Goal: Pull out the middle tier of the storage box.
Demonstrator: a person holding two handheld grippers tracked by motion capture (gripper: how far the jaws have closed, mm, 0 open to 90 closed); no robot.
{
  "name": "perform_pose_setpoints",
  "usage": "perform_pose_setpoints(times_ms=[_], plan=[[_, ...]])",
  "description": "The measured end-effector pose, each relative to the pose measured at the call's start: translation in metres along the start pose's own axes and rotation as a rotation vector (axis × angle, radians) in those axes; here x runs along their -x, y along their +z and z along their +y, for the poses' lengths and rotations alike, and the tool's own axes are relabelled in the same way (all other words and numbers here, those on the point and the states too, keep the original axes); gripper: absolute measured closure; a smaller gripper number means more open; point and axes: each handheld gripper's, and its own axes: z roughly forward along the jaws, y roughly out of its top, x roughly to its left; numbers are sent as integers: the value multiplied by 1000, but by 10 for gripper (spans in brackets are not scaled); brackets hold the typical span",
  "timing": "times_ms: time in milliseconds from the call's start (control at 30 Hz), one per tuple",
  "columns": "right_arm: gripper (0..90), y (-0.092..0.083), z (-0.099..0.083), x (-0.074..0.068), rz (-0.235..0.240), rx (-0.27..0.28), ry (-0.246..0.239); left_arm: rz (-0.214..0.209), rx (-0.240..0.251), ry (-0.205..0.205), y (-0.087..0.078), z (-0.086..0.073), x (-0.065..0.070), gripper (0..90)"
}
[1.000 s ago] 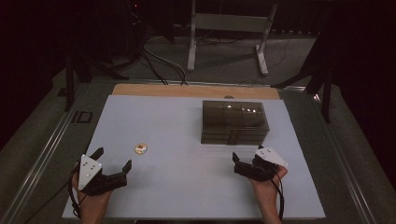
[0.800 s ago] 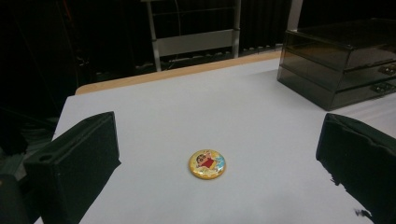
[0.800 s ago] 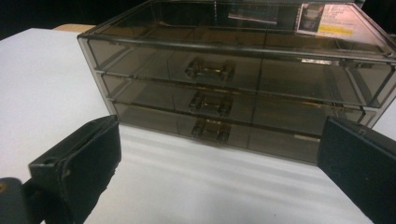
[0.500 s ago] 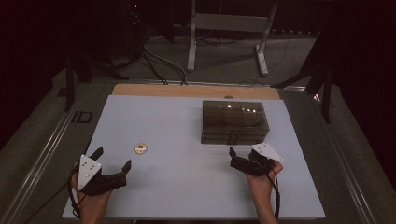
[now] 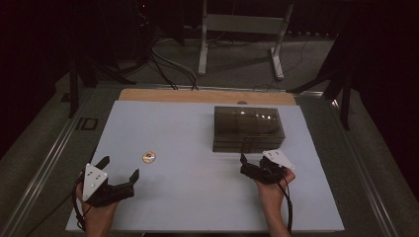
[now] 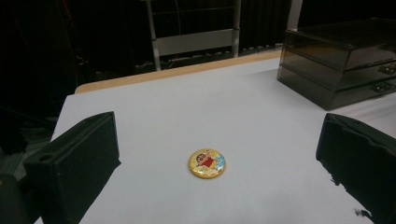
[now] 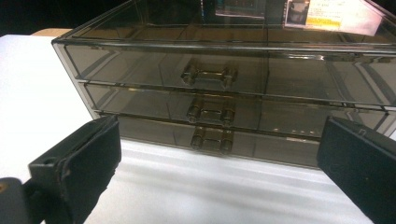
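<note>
Bench top [image 5: 197,133]: I see pale bluish white, plain, with a light wood strip [image 5: 197,95] along the far edge.
Drawer box [image 5: 248,127]: smoky dark grey, see-through; my right claw view shows three drawer fronts with matching tinted handles.
Badge [image 6: 207,163]: golden yellow rim, cartoon figure in red on a light blue ground.
Left claw [image 5: 119,174]: black, grey plate on top.
Right claw [image 5: 243,165]: black, grey plate on top.
Floor [image 5: 237,64]: dull grey-green.
</note>
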Motion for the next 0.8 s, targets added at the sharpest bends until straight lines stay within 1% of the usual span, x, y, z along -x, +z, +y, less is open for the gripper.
perform_pose_setpoints(times_ms=[267, 400, 533, 600, 800], plan=[[0, 5, 0, -6, -17, 5, 3, 2, 1, 1, 0, 0, 0, 7], [0, 6, 1, -7, -16, 6, 2, 3, 2, 2, 0, 0, 0, 7], [0, 9, 2, -11, -26, 11, -18, 3, 2, 1, -1, 0, -1, 7], [0, 10, 2, -12, -32, 12, -19, 5, 2, 1, 0, 0, -1, 7], [0, 15, 2, -15, -53, 26, -1, 5, 3, -1, -1, 0, -1, 7]])
